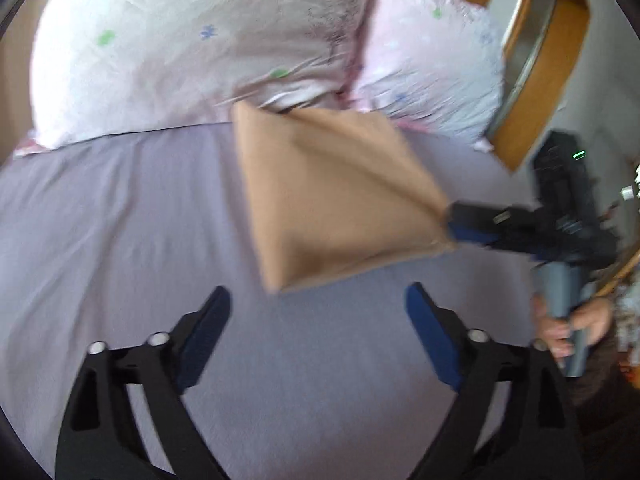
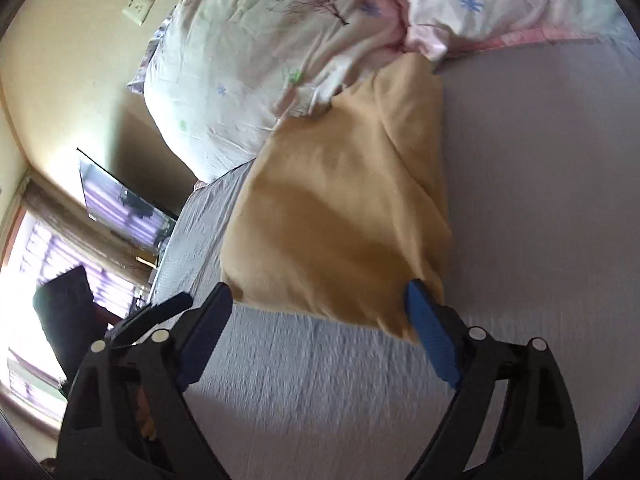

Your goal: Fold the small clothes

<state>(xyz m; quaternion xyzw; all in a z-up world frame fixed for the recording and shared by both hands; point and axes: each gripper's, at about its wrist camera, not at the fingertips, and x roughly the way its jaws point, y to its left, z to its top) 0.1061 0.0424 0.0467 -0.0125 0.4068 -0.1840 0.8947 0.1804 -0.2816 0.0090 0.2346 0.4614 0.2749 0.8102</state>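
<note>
Left gripper (image 1: 318,336) hovers over the bed (image 1: 120,220), jaws wide, holding nothing; the tan garment (image 1: 336,200) lies ahead of it, its far edge against the pillows (image 1: 180,52). At right, the right gripper (image 1: 460,222) meets the garment's right corner (its own camera shows jaws apart, that view blurred; grip uncertain). Risks: a thin corner pinch may slip and spill the fold; pulling with the left side unpinned may drag the cloth across the sheet; the far edge may snag on the pillows.
</note>
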